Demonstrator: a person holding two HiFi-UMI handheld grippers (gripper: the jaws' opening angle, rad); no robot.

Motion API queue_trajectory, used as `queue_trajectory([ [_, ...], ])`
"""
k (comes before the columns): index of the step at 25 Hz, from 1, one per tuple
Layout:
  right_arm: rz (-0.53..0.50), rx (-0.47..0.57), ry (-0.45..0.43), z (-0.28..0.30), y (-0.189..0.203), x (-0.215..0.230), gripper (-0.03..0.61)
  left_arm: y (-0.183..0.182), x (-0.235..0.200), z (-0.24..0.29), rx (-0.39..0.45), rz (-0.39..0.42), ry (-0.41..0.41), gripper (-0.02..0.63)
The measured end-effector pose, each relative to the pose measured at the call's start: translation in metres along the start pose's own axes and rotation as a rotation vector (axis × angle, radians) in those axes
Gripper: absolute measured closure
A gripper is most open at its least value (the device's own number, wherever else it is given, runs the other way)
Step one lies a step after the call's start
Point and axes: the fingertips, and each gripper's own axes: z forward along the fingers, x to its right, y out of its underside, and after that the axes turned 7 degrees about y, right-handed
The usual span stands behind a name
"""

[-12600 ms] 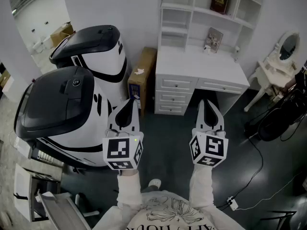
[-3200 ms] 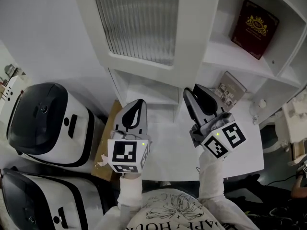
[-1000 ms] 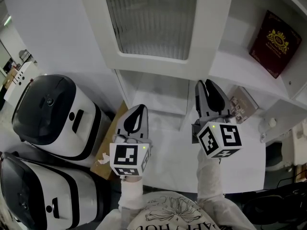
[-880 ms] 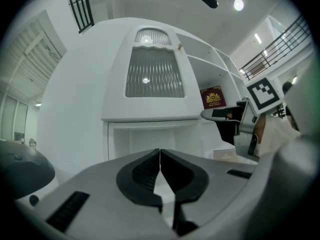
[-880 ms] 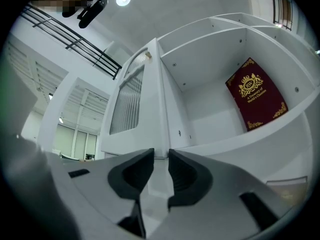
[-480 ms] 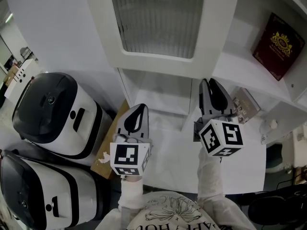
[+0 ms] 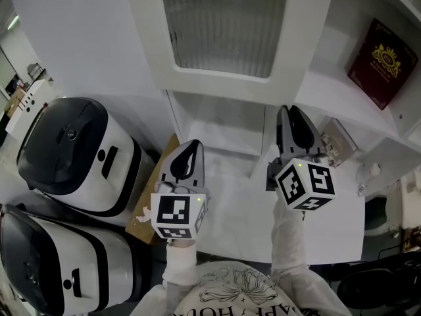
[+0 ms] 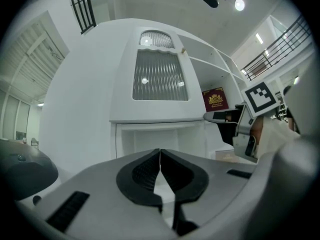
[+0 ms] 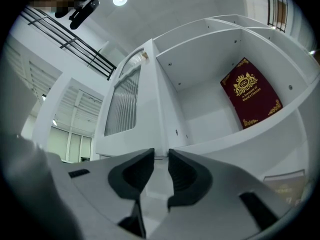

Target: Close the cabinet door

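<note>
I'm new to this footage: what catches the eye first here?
The ribbed-glass cabinet door fills the top centre, with a dark red book on the open shelf to its right. Two bulky black-and-white machines stand at the left.

Counted in front of me: one ribbed-glass cabinet door (image 7: 223, 25), one red book (image 7: 380, 54), two black-and-white machines (image 7: 72, 147) (image 7: 52, 268), one cardboard box (image 7: 146, 204), and my two claws, left gripper (image 7: 191, 144) and right gripper (image 7: 290, 110).
</note>
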Motion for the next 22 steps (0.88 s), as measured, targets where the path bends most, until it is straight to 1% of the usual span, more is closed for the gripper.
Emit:
queue_trajectory([
  [3,0.013,0.006,0.014,-0.001,0.0,0.0,0.491,-0.002,-0.002,-0.004,0.003,0.001,-0.001,0.609],
  [10,-0.01,0.022,0.062,-0.021,-0.005,0.003,0.492,-0.009,-0.007,-0.015,0.018,0.003,0.005,0.609],
  [14,-0.033,0.007,0.095,-0.035,-0.002,0.004,0.497,-0.012,-0.009,-0.022,0.03,-0.005,0.01,0.609],
  [22,-0.069,-0.033,0.13,-0.06,0.004,-0.004,0.518,-0.021,-0.006,-0.035,0.048,-0.008,0.048,0.609],
])
